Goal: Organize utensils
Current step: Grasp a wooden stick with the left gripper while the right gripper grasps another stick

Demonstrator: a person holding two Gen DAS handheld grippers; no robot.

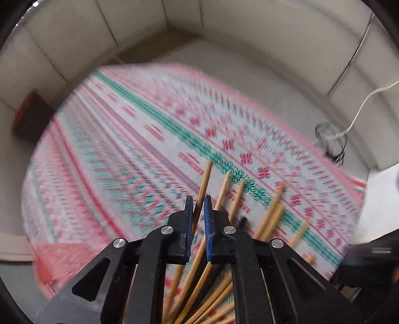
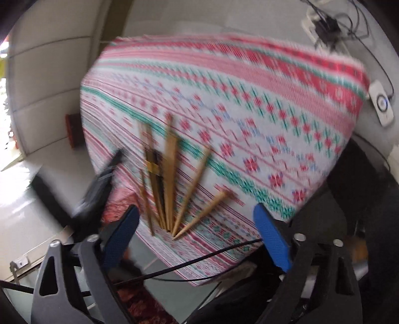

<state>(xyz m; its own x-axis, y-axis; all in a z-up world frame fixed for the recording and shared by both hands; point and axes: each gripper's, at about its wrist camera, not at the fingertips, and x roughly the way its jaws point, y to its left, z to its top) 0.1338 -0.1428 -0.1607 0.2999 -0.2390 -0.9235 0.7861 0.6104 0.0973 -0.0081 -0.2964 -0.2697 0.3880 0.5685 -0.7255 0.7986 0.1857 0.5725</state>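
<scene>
Several wooden chopsticks [image 1: 270,216] lie fanned out on a table covered by a red, green and white patterned cloth [image 1: 139,139]. My left gripper [image 1: 198,203] is shut on one chopstick [image 1: 205,182], which sticks out forward between its blue pads. In the right wrist view the chopsticks [image 2: 170,179] lie near the cloth's near edge [image 2: 249,124], and the left gripper [image 2: 99,184] shows blurred at their left. My right gripper [image 2: 195,216] is open and empty, held above the table's near corner.
White padded walls [image 1: 224,32] surround the table. A dark red-edged box [image 1: 32,117] sits at the left. Cables and a power strip [image 2: 324,22] lie at the back right, with a white device [image 2: 381,104] beside the table.
</scene>
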